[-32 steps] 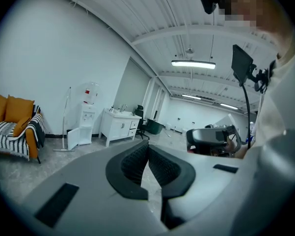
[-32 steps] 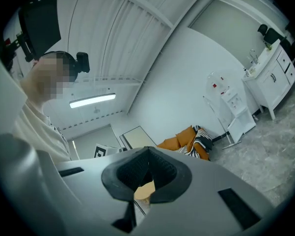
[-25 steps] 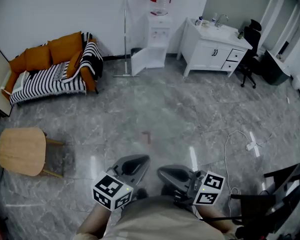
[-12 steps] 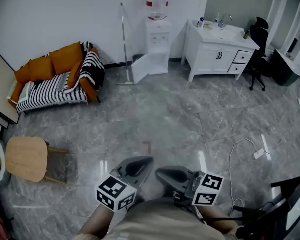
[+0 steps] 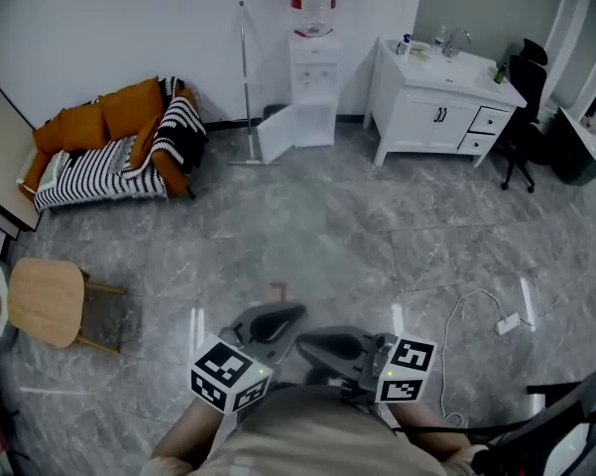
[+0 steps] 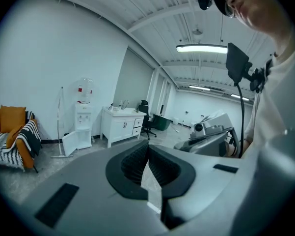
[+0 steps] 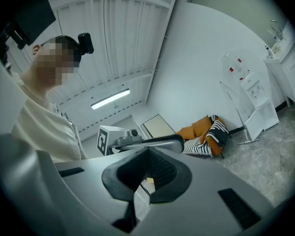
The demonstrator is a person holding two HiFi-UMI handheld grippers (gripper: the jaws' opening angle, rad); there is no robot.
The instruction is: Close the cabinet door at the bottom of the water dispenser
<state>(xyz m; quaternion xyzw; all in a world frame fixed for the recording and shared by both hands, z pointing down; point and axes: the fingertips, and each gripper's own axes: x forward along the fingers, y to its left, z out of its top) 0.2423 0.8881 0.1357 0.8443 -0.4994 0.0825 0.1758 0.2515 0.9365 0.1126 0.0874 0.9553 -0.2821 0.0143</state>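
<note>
Left tongs [image 5: 278, 315] and right tongs [image 5: 322, 345] at 6 o'clock, held low, close to the person [image 5: 307, 434], tips almost meeting. Judged a carrying posture with nothing gripped. Left jaws pressed together and empty. Right jaws look together too, though the wide lens distorts.

Bare floor [image 5: 327, 226] lies between.

Water dispenser [image 5: 314, 67] at 12 o'clock. Its bottom cabinet door [image 5: 276, 132] hangs open toward 11, well apart from both tongs, so approach comes first.

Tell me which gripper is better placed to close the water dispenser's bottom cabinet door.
Left, marginally. The left gripper and right gripper are both shut, empty and far from the water dispenser, but its open cabinet door swings out leftward, on the left gripper's side.
</note>
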